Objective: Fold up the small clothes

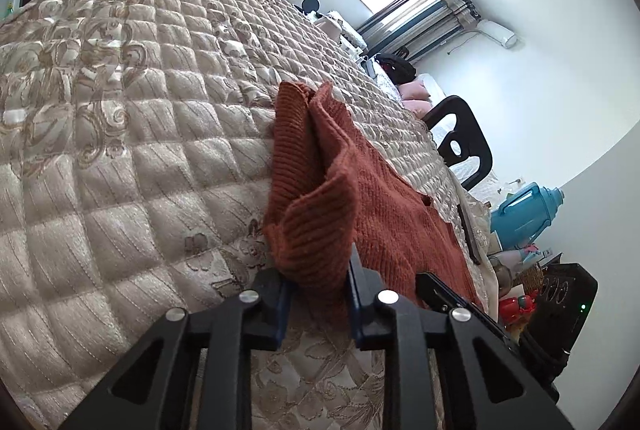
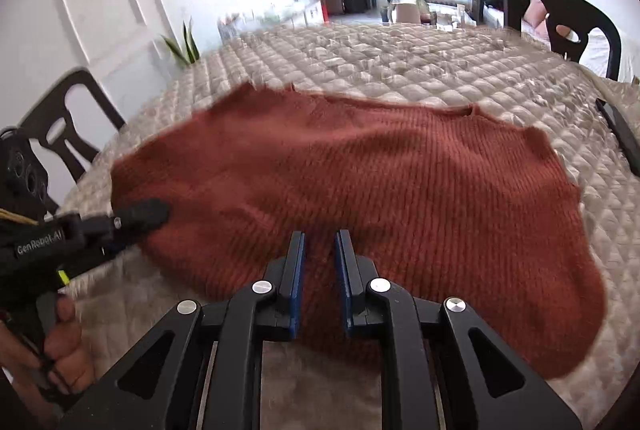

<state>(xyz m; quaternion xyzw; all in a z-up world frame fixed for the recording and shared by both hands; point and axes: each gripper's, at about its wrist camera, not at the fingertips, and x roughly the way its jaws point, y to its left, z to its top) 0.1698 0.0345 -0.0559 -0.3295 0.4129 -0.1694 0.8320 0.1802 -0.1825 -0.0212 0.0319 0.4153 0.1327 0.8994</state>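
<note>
Rust sweater (image 2: 360,190) spread on quilted bed (image 1: 120,150). Left gripper (image 1: 318,294) jaws clamp a bunched edge; right gripper (image 2: 320,270) jaws narrow, pinching cloth at 6 o'clock, apparently. Best lift both edges evenly toward 12 o'clock.

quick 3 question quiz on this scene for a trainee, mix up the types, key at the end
1. True or false: the left gripper has a bunched edge of the rust-red knit between its fingers.
2. What does the knit lie on? A bare wood; B quilted beige cover; C tiled floor.
3. In the left wrist view, what colour is the jug beyond the cover's edge?

Key: 1 true. 2 B. 3 blue.
</note>
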